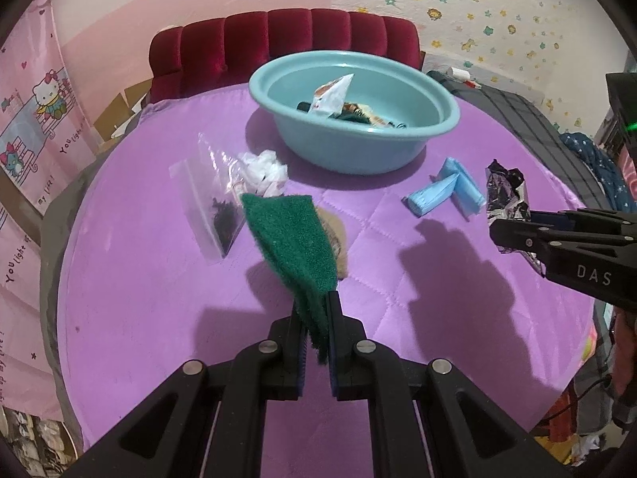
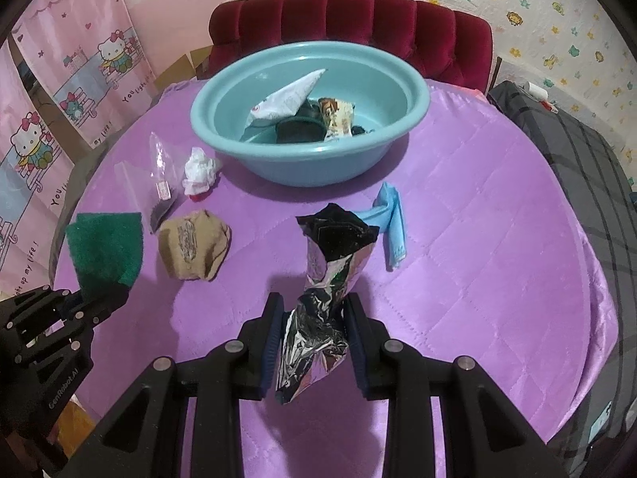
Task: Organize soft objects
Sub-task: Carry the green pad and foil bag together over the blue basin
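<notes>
A green scouring pad (image 1: 296, 235) and a crumpled foil bag (image 2: 322, 310) are lifted above the purple cloth (image 2: 477, 239), near a teal basin (image 2: 223, 135) already holding wrappers.

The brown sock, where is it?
In the right wrist view the brown sock lies on the purple cloth, left of the middle, between the green scrub pad and the silver wrapper, in front of the blue basin.

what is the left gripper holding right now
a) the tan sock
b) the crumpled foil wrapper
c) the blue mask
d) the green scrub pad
d: the left gripper is shut on the green scrub pad, lifted off the purple cloth, while the foil wrapper is in the right gripper and the mask and sock lie on the cloth.
</notes>
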### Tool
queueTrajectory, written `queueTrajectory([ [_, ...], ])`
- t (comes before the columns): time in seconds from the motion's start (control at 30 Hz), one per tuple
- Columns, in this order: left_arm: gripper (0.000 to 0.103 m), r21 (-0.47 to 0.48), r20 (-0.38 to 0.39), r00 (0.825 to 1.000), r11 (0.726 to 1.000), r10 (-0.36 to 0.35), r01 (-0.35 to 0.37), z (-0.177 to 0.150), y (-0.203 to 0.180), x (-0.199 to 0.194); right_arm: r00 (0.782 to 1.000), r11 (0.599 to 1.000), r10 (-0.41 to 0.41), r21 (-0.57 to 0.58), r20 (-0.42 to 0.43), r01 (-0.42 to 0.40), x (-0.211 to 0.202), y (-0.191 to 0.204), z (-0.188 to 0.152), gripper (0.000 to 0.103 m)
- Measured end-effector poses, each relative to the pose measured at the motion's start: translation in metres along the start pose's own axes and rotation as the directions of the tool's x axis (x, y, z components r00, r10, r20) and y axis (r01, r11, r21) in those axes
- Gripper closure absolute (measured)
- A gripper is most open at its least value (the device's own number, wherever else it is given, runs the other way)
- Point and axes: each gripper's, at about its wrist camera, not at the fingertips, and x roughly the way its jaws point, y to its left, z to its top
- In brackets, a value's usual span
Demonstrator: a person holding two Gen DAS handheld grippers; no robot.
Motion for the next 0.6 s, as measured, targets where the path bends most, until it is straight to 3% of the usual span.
queueTrajectory([
  [0.6, 0.094, 0.065, 0.049, 0.998, 0.997, -0.047, 0.044, 0.054, -0.017, -0.01, 0.999, 1.0, -0.016, 0.006, 0.031, 0.016, -0.013, -0.001, 0.041, 0.07],
])
